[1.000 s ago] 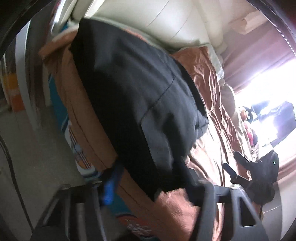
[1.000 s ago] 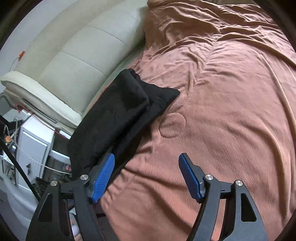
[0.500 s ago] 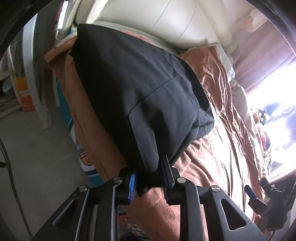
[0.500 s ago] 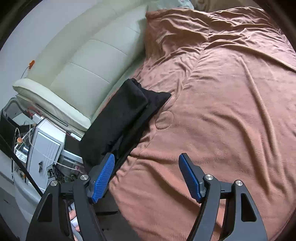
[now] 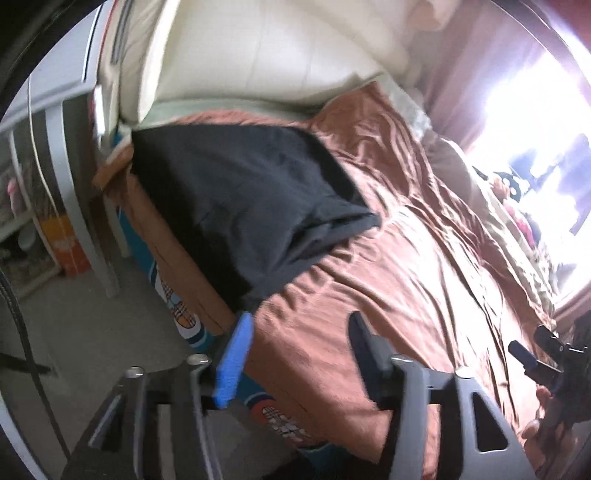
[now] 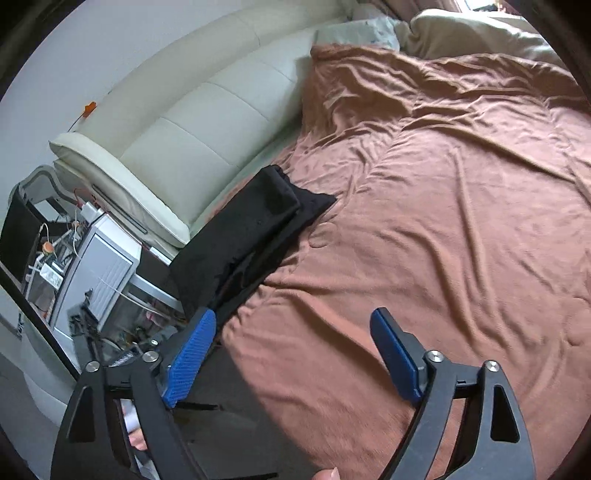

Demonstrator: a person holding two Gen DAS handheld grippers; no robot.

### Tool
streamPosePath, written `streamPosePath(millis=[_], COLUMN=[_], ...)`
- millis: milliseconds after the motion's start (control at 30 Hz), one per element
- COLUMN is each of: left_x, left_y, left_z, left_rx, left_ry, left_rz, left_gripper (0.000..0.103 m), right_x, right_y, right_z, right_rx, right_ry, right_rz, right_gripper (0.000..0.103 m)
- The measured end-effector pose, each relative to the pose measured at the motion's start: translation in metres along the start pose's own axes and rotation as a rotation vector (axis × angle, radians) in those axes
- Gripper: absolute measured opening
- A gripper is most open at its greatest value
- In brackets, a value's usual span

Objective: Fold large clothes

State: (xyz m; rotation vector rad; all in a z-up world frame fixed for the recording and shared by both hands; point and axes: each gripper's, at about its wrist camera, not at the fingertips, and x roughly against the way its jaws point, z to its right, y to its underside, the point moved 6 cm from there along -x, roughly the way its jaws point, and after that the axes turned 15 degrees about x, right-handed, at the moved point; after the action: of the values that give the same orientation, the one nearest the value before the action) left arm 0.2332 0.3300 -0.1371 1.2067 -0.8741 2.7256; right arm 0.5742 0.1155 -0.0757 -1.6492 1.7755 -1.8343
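A folded black garment (image 5: 240,199) lies at the near corner of the bed, on the brown blanket (image 5: 424,280), close under the cream headboard. In the right wrist view the same black garment (image 6: 251,236) runs along the blanket's (image 6: 424,221) left edge. My left gripper (image 5: 299,339) hovers just short of the garment's near corner; its jaws are opening and nothing is between them. My right gripper (image 6: 295,339) stands back over the blanket's front edge, its jaws opening, with nothing between them. The right gripper (image 5: 532,354) also shows at the lower right of the left wrist view.
A cream padded headboard (image 6: 192,122) borders the bed's far side. A white bedside unit (image 6: 99,273) with cables stands left of the bed. A white frame (image 5: 70,206) and an orange box (image 5: 70,243) sit on the floor. Pale pillows (image 6: 461,33) lie at the far end.
The left gripper let go of the black garment's corner, opened and pulled back upward. The garment now lies flat. The right gripper backed away from the garment and opened wider.
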Motion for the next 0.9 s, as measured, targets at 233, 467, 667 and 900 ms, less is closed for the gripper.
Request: streamPosePath(millis=[233,467,667,900], left_x=[0.047,0.096,0.134,0.174], left_y=[0.025,0.055,0.079,0.106], left_z=[0.046,0.089,0.112,0.123], left_rx=[-0.158,-0.285,-0.354,-0.404], left_ry=[0.037,0.112,0.162,0.213], left_rz=[0.072,0.132,0.174,0.223], left_gripper=[0.09,0.102,0.102,0.102], right_x=[0.066,0.132,0.187,0.237], right_y=[0.017,0.038,0.061,0.094], right_z=[0.0,-0.014,-0.031,-0.055], right_rx=[0.014,0.059,0.098,0.12], right_ry=[0.08,0.179,0.233,0.343], right_rz=[0.046,0.101,0.156,0.188], right_gripper=[0.103,0.103,0.103,0.103])
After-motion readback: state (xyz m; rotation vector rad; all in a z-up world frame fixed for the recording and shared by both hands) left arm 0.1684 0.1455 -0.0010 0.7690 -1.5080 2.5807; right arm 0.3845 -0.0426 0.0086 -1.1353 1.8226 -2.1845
